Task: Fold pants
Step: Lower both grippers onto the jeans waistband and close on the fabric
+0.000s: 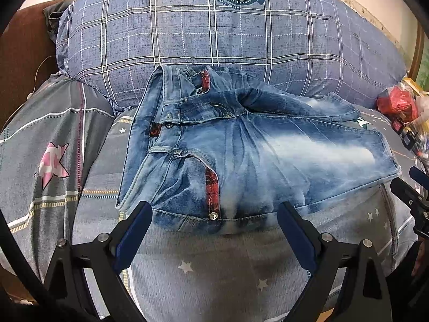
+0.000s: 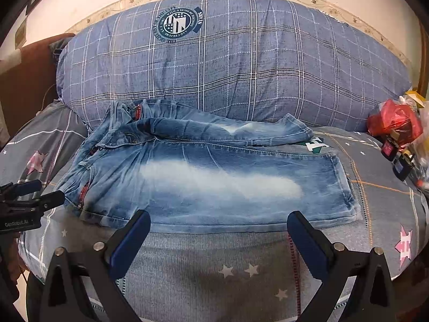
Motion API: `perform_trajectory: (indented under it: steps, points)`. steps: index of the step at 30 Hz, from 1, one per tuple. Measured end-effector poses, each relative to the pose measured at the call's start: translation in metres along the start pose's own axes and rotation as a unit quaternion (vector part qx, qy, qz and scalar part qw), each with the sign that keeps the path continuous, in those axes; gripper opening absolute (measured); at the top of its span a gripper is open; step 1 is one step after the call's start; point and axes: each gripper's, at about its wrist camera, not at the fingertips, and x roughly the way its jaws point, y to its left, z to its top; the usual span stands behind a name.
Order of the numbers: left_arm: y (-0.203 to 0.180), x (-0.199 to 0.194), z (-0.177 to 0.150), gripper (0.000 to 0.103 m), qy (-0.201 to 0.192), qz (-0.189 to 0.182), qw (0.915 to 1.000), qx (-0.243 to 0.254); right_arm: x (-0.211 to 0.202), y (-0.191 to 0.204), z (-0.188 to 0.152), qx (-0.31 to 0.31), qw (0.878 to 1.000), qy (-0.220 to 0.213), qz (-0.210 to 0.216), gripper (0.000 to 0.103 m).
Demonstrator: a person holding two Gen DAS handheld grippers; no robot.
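Faded denim shorts (image 2: 203, 177) flat on star-print bedspread (image 2: 241, 265), legs unfolded | left gripper (image 1: 214, 216) wide open, empty | right gripper (image 2: 218, 224) likewise | folding barely started, I'd say

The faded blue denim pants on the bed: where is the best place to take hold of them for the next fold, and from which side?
Probably the hem end of the faded blue denim pants, with the right gripper coming from the near edge. The near leg lies flat with its cuff free on the grey star-print bedsheet, so a finger could slide under. The left gripper, also open, could take the waistband.
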Motion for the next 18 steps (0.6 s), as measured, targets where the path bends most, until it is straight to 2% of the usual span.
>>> perform_trajectory:
  steps: [8,11,18]
  points:
    - [0.005,0.008,0.01,0.094,0.005,-0.006,1.0,0.004,0.005,-0.002,0.002,-0.004,1.0,0.001,0.004,0.103]
    - [0.02,0.017,0.028,0.094,0.012,-0.018,0.9997,-0.011,0.01,-0.013,0.013,0.005,1.0,0.002,0.02,0.103]
    - [0.06,0.045,0.084,0.094,0.013,-0.015,0.9988,-0.044,0.026,-0.059,0.054,0.063,0.997,-0.013,0.032,0.103]
